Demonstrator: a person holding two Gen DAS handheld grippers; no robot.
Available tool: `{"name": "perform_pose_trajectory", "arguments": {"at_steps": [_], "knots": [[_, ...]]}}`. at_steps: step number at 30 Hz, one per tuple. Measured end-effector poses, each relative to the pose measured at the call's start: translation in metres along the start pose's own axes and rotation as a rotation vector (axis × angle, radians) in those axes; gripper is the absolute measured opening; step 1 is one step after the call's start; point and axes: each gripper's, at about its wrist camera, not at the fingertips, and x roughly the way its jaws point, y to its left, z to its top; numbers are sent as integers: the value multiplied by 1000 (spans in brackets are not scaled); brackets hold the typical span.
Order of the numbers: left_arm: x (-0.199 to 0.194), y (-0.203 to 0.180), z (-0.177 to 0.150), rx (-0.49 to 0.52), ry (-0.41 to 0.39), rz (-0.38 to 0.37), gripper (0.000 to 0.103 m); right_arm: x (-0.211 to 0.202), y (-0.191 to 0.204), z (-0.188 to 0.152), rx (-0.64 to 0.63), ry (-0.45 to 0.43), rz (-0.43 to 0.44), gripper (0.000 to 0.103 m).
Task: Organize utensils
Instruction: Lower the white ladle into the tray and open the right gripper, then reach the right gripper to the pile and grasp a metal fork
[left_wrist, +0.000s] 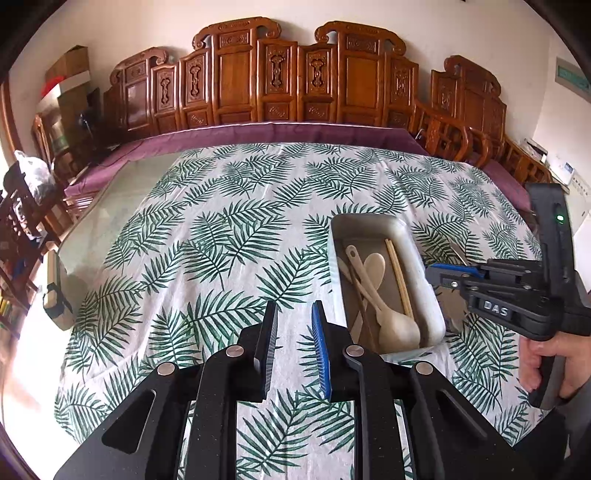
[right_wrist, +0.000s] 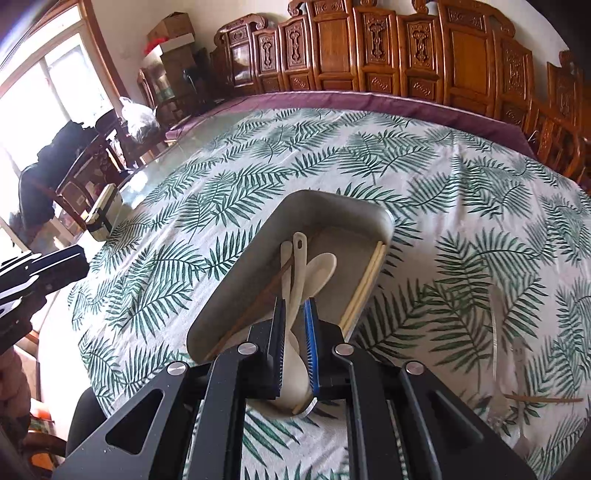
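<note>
Both wrist cams tilted down over the leaf-print tablecloth (left_wrist: 229, 229) — right cam close above the grey utensil tray (right_wrist: 236, 266), left further off; both shared tray & carved wooden screen (left_wrist: 295, 74).

site: you're in a home dining room | evidence: carved wooden chairs (left_wrist: 240, 74) round a table, leaf-print tablecloth (left_wrist: 221, 229), window (right_wrist: 48, 85)

We saw a matt grey tray (right_wrist: 295, 206), smooth pale spoons (right_wrist: 321, 266), wooden chopsticks (right_wrist: 364, 284) and a leaf-printed cloth (right_wrist: 443, 177) with creases.
</note>
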Motion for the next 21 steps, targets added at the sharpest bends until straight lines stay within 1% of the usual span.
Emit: {"name": "perform_pose_trajectory", "arguments": {"at_steps": [2,3,4,7,10,12,14,15,17,21], "knots": [[-2,-2,-2,3,-2,-6,19,-14,-5,-8,2,-11,-10,13],[-4,-5,-3,7,-5,-8,24,-24,-8,-14,6,-19,-16,13],[-5,-7,-3,10,-9,-10,26,-30,-11,-19,7,-23,-21,13],[-8,-13,-4,13,-14,-23,28,-54,-24,-39,21,-35,-51,13],[-7,-21,-5,25,-14,-26,34,-72,-36,-55,47,-44,-70,13],[-7,-28,-6,36,-13,-32,40,-85,-44,-68,57,-47,-92,13],[-4,-34,-7,42,-7,-44,45,-95,-52,-80,64,-46,-117,13],[-3,-37,-7,45,-5,-48,51,-100,-58,-87,70,-44,-130,13],[0,-44,-9,51,1,-59,58,-103,-67,-96,84,-34,-149,13],[10,-65,-13,74,23,-97,58,-109,-88,-113,125,-18,-180,13]]}}
